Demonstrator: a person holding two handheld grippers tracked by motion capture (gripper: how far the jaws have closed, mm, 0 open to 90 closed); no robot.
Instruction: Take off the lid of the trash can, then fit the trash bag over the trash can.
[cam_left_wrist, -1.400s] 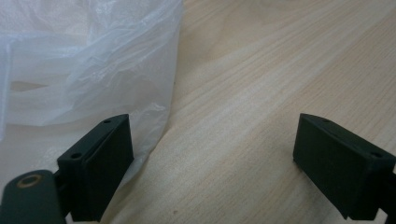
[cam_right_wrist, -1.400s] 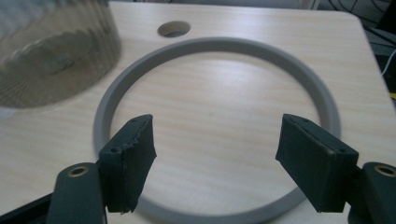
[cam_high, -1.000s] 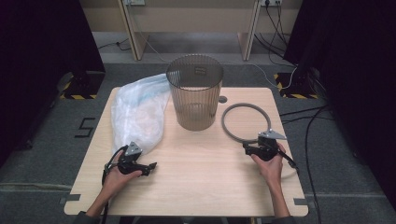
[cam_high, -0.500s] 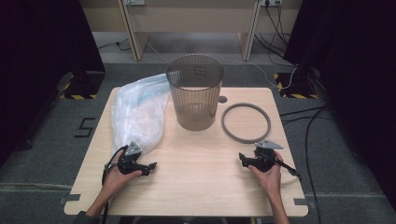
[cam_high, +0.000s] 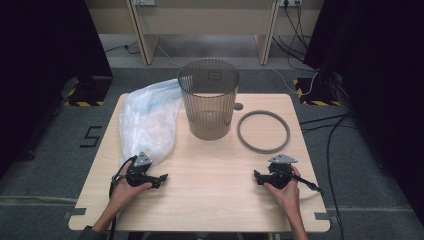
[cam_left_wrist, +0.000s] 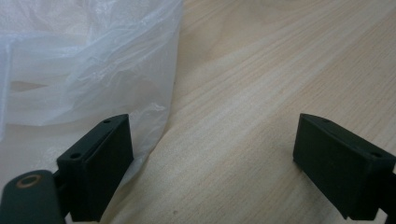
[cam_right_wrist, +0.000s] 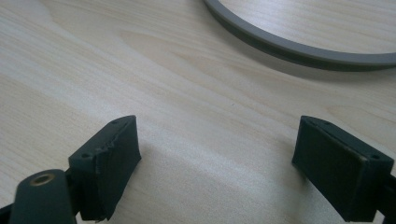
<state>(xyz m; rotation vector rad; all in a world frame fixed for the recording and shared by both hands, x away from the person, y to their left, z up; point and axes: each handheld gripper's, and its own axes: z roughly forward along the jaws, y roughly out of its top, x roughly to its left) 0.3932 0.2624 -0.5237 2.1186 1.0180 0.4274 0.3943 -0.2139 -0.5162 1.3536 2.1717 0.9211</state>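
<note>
bag (cam_high: 149, 119) left of bin (cam_high: 208, 98) | ring (cam_high: 263, 131) right | all on table (cam_high: 210, 200)

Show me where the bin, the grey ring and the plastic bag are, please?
bin (cam_high: 208, 107): high view, on its ribbed side wall.
grey ring (cam_high: 242, 136): high view, on the band's left edge.
plastic bag (cam_high: 147, 120): high view, on the crumpled middle of the sheet.
</note>
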